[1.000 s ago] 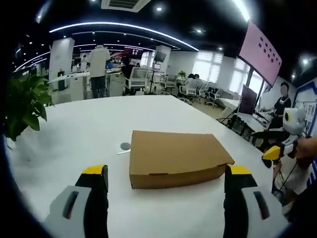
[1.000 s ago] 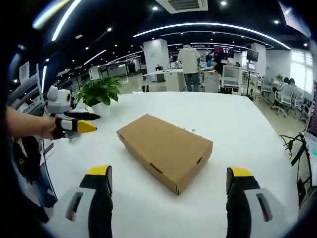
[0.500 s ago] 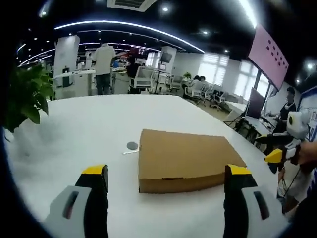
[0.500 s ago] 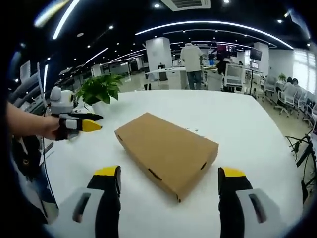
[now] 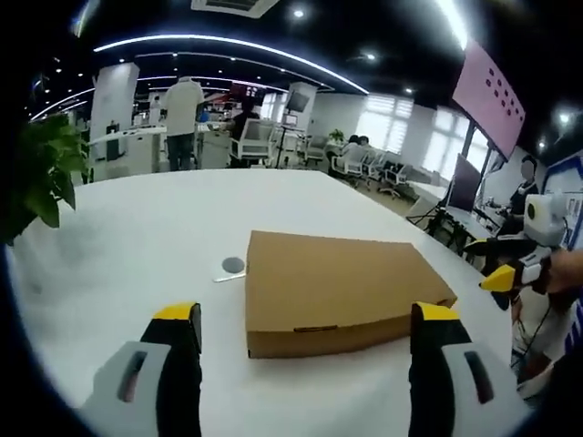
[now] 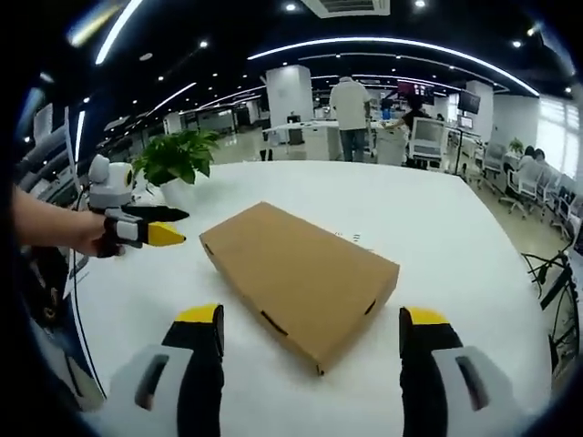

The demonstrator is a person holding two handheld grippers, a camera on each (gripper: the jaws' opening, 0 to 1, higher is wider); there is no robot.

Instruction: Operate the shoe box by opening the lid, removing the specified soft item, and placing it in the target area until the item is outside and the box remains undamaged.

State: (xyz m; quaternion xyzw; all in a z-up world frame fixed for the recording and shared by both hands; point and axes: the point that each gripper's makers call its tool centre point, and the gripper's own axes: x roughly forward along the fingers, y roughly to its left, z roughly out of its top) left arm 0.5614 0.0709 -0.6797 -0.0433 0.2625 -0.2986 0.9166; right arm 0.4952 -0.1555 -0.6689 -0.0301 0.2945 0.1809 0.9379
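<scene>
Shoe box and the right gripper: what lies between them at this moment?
Nothing: in the right gripper view, bare white table separates the open right gripper from the closed shoe box.

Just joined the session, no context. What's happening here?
A person holds a gripper in each hand over a white table. The left gripper and right gripper are both open, touching nothing. Between them lies a closed brown cardboard shoe box, lid still on. A small round disc sits beside it.

Shoe box (image 5: 342, 289): plain brown cardboard, matt, smooth, lid shut. Worktop (image 5: 155, 237): white, smooth, faintly glossy. Left gripper (image 5: 304, 364): pale grey plastic jaws, yellow matt tips.
</scene>
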